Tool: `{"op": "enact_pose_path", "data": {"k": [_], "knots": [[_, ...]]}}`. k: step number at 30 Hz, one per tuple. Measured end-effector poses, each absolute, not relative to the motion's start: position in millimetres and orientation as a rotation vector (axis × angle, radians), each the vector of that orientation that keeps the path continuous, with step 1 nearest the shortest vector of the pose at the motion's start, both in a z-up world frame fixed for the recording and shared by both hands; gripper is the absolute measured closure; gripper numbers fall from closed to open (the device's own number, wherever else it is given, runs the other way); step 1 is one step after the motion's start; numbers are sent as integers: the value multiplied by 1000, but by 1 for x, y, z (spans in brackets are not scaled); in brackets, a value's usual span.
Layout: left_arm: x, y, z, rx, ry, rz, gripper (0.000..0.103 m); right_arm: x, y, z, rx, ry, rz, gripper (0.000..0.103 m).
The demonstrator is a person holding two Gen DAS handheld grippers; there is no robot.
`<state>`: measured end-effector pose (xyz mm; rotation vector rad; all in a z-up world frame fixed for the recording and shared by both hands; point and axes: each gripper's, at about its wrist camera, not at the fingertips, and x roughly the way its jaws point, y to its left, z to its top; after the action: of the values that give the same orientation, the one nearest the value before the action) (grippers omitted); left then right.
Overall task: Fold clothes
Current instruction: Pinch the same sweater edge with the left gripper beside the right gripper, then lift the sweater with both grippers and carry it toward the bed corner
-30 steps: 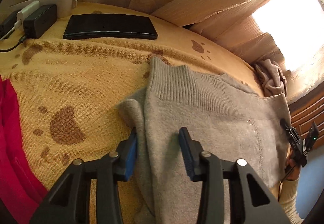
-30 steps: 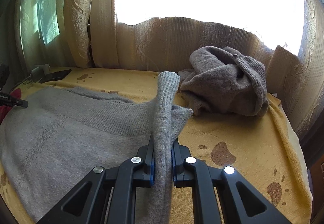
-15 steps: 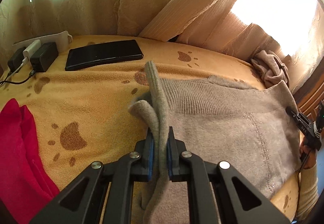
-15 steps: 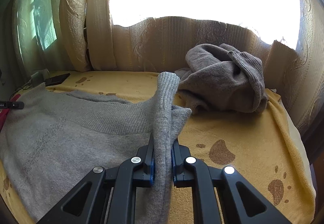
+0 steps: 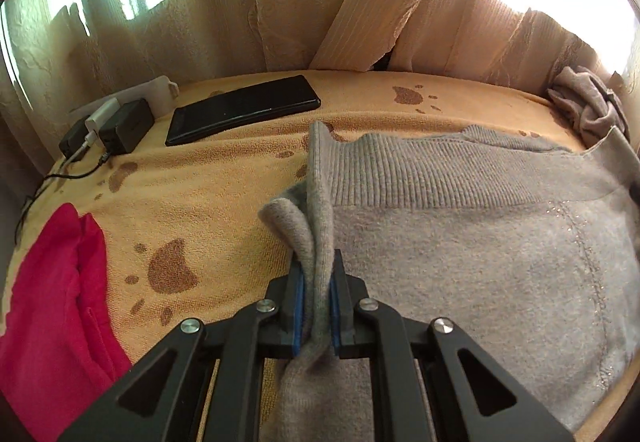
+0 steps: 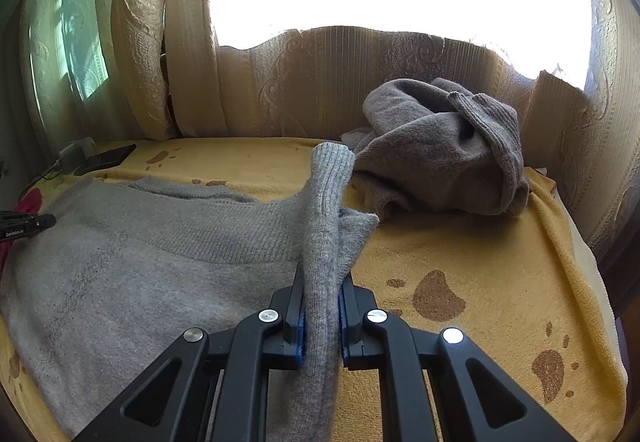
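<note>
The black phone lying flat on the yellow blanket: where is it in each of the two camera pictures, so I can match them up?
Left wrist view: the black phone lies upper left of centre, on the yellow blanket, just right of the chargers.
Right wrist view: the same phone is small at the far left edge, near the curtain.
Shared landmark: the spread grey sweater, pinched by both grippers.

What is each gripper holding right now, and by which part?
Both hold the grey sweater: the left gripper pinches a bunched fold at one side edge, the right gripper the opposite edge.
</note>
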<state>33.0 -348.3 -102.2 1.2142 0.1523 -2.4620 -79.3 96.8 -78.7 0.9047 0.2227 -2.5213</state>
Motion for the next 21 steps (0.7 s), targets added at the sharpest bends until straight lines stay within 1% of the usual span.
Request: {"op": "enact_pose_path", "data": {"k": [11,16,21], "knots": [[34,-323,-96,1107,-69,-2386,91,-79,96,-80,905,229,-2523,90],[37,-317,-89,1073,-115,-2381,91,-79,96,-80,906,232,-2524,90],[41,-315,-84,1052,-111,-2385,91,-77,95,-80,895,241,-2527,90]]}}
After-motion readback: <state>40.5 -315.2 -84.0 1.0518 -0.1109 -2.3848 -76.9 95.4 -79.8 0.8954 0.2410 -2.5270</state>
